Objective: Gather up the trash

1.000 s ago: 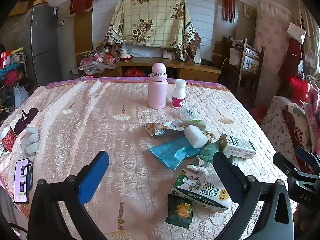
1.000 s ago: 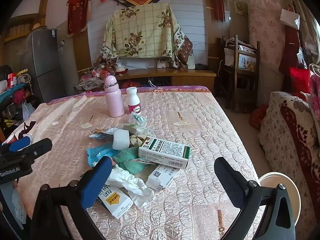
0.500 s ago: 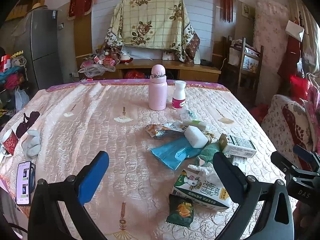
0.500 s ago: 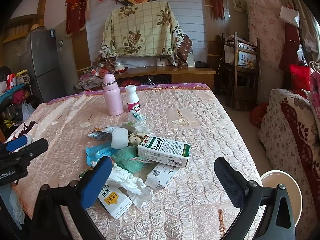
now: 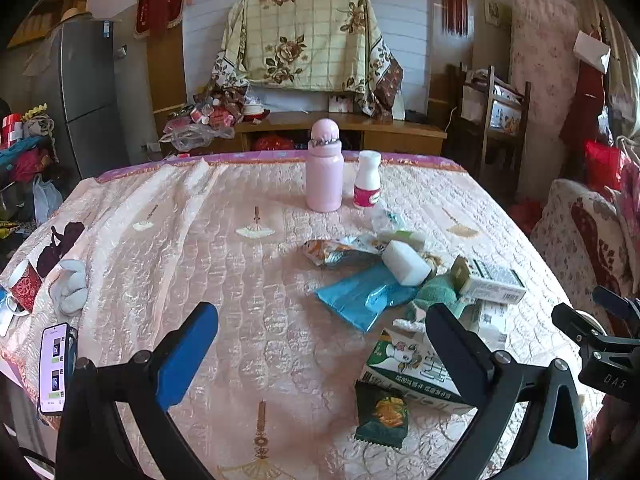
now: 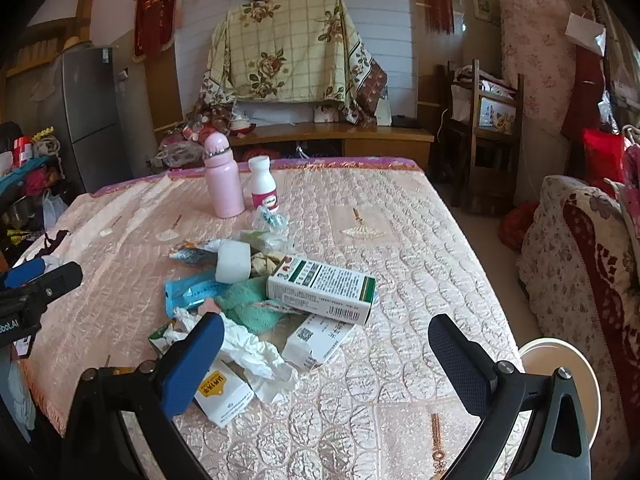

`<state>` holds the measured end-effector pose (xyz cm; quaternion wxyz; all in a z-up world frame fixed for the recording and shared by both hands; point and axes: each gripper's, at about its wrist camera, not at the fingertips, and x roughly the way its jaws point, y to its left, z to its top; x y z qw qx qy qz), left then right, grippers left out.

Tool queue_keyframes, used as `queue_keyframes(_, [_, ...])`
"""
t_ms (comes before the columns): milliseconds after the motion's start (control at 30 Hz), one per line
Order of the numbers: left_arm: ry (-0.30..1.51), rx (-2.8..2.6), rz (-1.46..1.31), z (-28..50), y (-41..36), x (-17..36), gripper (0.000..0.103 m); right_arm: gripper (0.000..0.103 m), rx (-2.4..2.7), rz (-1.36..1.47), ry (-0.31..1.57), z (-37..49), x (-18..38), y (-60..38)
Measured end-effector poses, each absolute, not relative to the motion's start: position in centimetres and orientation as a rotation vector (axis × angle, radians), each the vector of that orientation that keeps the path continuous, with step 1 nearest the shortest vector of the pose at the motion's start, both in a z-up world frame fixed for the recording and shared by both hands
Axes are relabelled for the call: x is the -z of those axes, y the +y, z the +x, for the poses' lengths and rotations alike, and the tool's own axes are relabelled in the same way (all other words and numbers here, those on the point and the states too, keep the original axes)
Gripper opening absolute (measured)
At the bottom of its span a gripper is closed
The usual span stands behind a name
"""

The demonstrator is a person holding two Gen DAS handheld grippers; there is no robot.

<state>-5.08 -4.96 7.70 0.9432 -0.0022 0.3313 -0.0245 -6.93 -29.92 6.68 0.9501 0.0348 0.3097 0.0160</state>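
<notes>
A heap of trash lies on the pink quilted table: a blue wrapper, a white foam block, a green-and-white medicine box, a milk carton, a dark green sachet, crumpled white tissue, a green cloth and a small white box. My left gripper hovers open over the table's near edge, left of the heap, nothing between its fingers. My right gripper is open too, above the near side of the heap.
A pink bottle and a small white bottle stand upright behind the heap. A phone, a red cup and a grey cloth lie at the left edge. A white round bin stands on the floor right of the table.
Both views have crept slightly forward and down toward the table. The trash has not moved and both grippers stay open.
</notes>
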Motion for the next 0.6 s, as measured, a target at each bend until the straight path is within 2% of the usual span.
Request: queue_keyframes(600, [0.695, 0.021, 0.015, -4.55, -4.89, -6.97, 0.103, 0.103, -0.025, 0.007, 0.686, -6.28, -5.54, -29.62])
